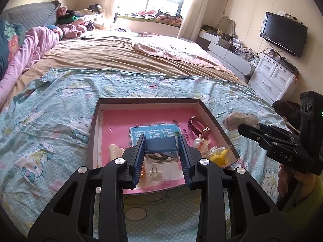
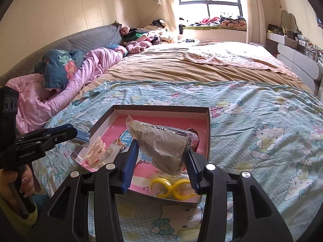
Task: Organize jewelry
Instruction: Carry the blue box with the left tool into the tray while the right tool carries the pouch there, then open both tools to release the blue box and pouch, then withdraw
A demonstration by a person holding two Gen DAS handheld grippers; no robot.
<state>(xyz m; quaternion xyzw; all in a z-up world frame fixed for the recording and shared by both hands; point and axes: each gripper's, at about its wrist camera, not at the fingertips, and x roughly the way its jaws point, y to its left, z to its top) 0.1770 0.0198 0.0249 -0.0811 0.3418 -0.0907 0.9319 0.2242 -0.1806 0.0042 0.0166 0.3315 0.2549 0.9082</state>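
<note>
My left gripper is shut on a small clear box with a dark blue insert and a dark bracelet inside, held just above the brown tray. My right gripper is shut on a crinkled clear bag with grey-brown contents, over the tray's near right part. In the tray lie a burgundy-strapped watch, a pearl clip, yellow hoop earrings, a cream hair claw and a clover earring card. Each gripper shows in the other's view: the right gripper, the left gripper.
The tray, lined with a pink book, sits on a teal cartoon-cat blanket on a wide bed. Pink bedding and pillows lie at the left, a white dresser and TV at the right. A hand holds the left gripper's handle.
</note>
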